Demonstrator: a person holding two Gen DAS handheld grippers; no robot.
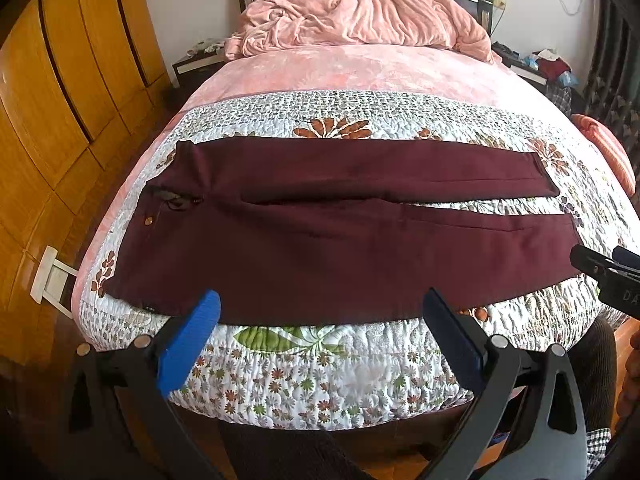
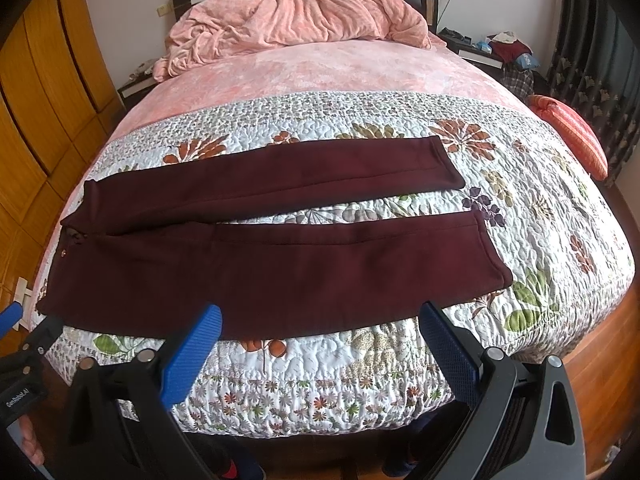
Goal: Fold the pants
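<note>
Left gripper [image 1: 320, 316] and right gripper [image 2: 320, 320] jaws spread, empty, above quilt [image 2: 320, 380] edge, blanket [image 2: 296, 12] heaped at headboard, maroon pants [image 2: 260, 272] flat, legs apart.

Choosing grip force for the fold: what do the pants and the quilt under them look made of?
Pants: matte maroon fabric, seemingly thick and soft, lying smooth with a metal-looking button at the waist. Quilt: stitched, puffy floral cotton-like cloth, matte; fibre uncertain.
</note>
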